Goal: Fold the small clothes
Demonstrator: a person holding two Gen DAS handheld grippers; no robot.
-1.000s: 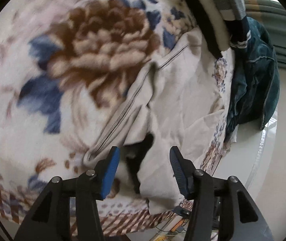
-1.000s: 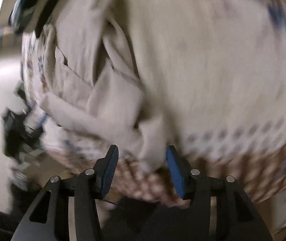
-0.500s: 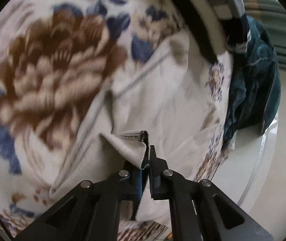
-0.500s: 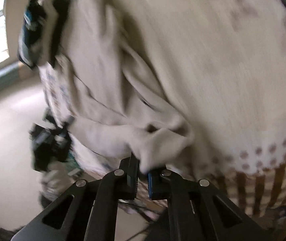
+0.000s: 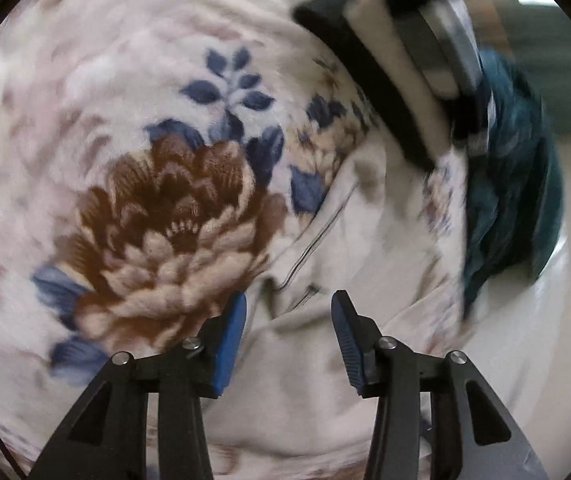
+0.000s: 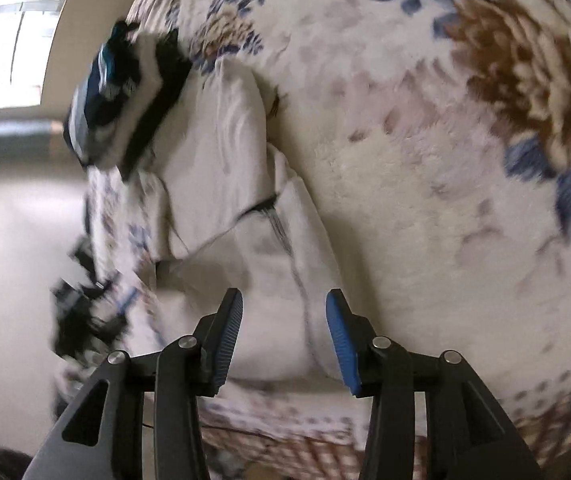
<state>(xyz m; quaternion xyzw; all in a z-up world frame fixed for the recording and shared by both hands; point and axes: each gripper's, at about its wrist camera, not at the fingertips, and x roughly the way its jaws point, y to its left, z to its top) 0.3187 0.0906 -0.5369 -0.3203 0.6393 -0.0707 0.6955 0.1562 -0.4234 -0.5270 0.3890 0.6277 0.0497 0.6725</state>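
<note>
Hovering with jaws wide and holding nothing, the left gripper point(image 5: 288, 322) and right gripper point(image 6: 284, 320) are pausing mid-fold over the cream cotton garment point(image 6: 245, 216) on the floral fleece blanket point(image 6: 425, 160), likely needing a fresh edge grasp next.

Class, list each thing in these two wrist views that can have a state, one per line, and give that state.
Left claw: open, holding nothing.
Right claw: open, holding nothing.
Cream garment: lying partly folded and creased on the blanket, not gripped.
Floral blanket: spread out under the clothes.
Striped folded pile: stacked at the blanket's far edge.
Teal garment: crumpled, hanging at the edge.
</note>
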